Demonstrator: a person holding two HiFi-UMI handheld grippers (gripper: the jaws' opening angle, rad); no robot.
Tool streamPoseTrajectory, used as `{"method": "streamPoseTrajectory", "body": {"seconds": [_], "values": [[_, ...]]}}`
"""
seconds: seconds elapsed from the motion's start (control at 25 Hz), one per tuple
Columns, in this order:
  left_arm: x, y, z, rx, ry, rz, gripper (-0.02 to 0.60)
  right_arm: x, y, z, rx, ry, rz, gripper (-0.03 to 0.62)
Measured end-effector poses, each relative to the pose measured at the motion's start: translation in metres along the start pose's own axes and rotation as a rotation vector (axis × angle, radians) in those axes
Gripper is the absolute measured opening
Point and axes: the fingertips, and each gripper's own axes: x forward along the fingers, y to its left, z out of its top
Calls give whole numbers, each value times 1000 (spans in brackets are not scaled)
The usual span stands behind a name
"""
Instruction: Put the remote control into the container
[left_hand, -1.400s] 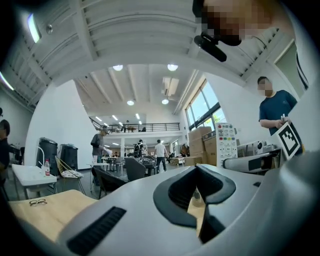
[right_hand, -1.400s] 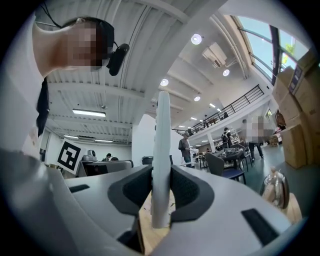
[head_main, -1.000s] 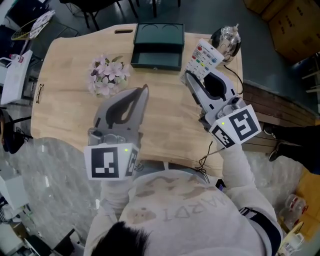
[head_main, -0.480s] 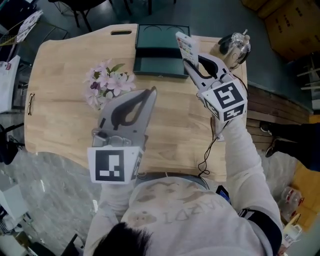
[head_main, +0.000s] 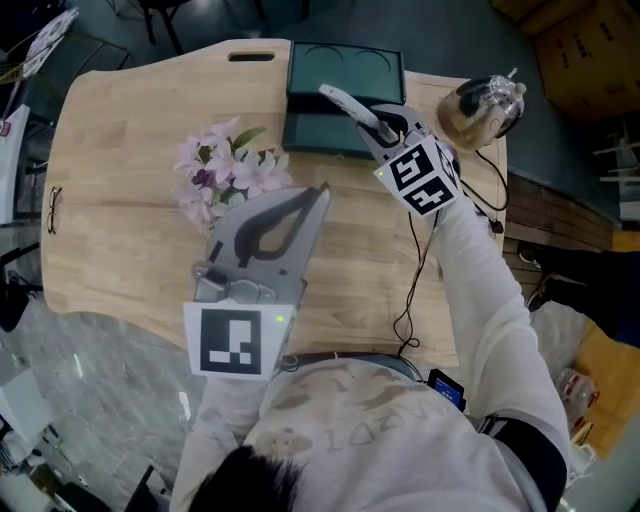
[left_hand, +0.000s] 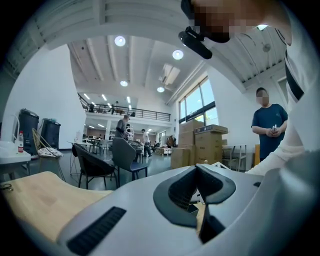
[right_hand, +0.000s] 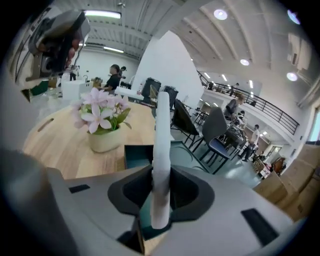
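Fingers (right_hand: 189, 192) pinch the slim white remote control (right_hand: 161, 150), upright, edge-on.

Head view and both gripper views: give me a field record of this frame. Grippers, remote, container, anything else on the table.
right gripper: shut on the remote control, held edge-on
remote control position: above the container, not released
container: dark green, open, at the table's far edge
left gripper: jaws together, nothing between them, above the table's middle
also on table: flower pot, glass teapot
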Motion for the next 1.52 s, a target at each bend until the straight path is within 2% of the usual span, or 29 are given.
{"method": "streamPoseTrajectory", "body": {"seconds": [0.24, 0.48, 0.72, 1.08, 1.36, 1.52], "values": [[3, 12, -8, -13, 11, -14, 0, 43, 13, -32, -176, 187, 53, 106], [3, 24, -12, -19, 17, -11, 0, 69, 16, -56, -284, 341, 85, 106], [3, 36, -16, -26, 23, -2, 0, 87, 12, -76, -396, 487, 78, 106], [6, 48, -19, -27, 22, 11, 0, 103, 14, -87, -506, 558, 108, 106], [7, 51, -21, -30, 29, 12, 0, 104, 16, -89, -530, 574, 128, 109], [6, 51, -20, -29, 26, 11, 0, 97, 22, -94, -515, 596, 184, 167]]}}
